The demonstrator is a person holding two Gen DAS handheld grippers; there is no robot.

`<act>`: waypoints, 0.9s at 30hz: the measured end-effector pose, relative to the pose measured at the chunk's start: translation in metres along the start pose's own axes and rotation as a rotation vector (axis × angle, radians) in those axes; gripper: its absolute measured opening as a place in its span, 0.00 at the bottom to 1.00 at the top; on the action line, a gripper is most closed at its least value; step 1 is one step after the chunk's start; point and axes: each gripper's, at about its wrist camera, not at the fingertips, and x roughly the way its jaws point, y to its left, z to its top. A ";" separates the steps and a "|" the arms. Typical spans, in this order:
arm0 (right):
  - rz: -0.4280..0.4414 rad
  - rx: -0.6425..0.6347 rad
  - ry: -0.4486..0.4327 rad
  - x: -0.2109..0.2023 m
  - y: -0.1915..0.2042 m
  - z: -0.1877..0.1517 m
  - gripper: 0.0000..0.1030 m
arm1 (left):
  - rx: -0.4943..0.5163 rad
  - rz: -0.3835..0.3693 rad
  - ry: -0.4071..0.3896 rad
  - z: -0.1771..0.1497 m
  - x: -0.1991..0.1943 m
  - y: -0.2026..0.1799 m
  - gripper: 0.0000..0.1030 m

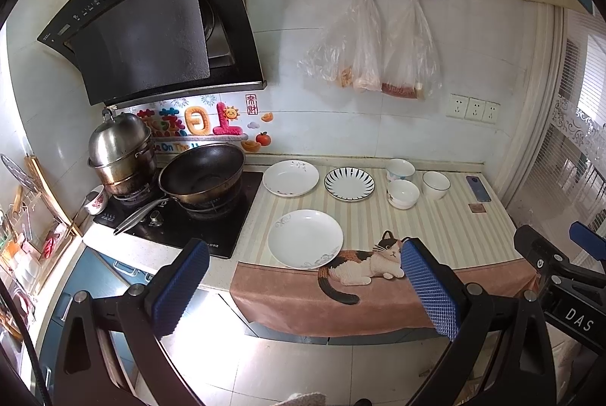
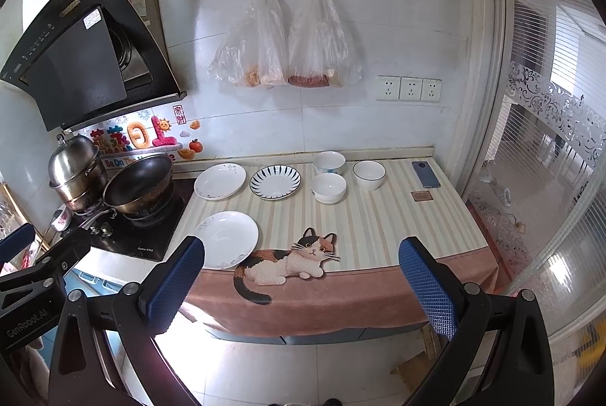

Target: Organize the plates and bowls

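On the striped counter cloth [image 1: 435,228] lie a large white plate [image 1: 305,239] near the front, a white plate [image 1: 291,178] behind it and a blue-striped plate [image 1: 349,183] to its right. Three white bowls stand further right: one at the back [image 1: 400,169], one in front of it [image 1: 403,193], one blue-rimmed [image 1: 436,184]. The right wrist view shows the same front plate [image 2: 226,239], striped plate [image 2: 275,182] and bowls [image 2: 328,188]. My left gripper [image 1: 303,286] and right gripper [image 2: 303,284] are open and empty, held off the counter's front edge.
A black wok [image 1: 202,171] and a steel steamer pot [image 1: 122,152] sit on the stove at left under the range hood [image 1: 151,27]. A phone [image 1: 478,188] lies at the counter's right end. Plastic bags [image 1: 371,46] hang on the wall. A glass partition [image 2: 549,178] stands at right.
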 end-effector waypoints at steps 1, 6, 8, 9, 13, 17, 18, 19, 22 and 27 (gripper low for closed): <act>0.000 0.001 0.000 0.000 0.000 0.000 1.00 | -0.001 0.000 0.000 0.000 0.000 0.000 1.00; 0.009 0.009 0.001 0.002 0.001 -0.003 1.00 | 0.000 -0.014 0.013 -0.003 0.007 0.003 1.00; 0.033 0.021 0.008 0.008 0.000 -0.005 1.00 | 0.012 -0.009 0.013 -0.006 0.019 0.007 1.00; 0.062 0.029 0.013 0.013 0.001 -0.007 1.00 | 0.017 -0.007 0.020 -0.007 0.026 0.009 1.00; 0.181 0.076 0.078 0.047 0.004 -0.019 1.00 | 0.009 0.008 0.058 -0.018 0.070 0.031 1.00; 0.182 0.090 0.203 0.103 0.016 -0.039 1.00 | 0.016 0.056 0.109 -0.029 0.125 0.055 1.00; 0.176 0.091 0.223 0.118 0.018 -0.043 1.00 | 0.017 0.062 0.136 -0.030 0.143 0.062 1.00; 0.168 0.093 0.250 0.135 0.021 -0.047 1.00 | 0.017 0.057 0.164 -0.031 0.161 0.066 1.00; 0.183 0.126 0.325 0.192 0.025 -0.060 1.00 | 0.023 0.056 0.266 -0.036 0.217 0.078 1.00; 0.231 0.202 0.445 0.304 0.022 -0.074 1.00 | 0.086 0.090 0.388 -0.049 0.314 0.081 1.00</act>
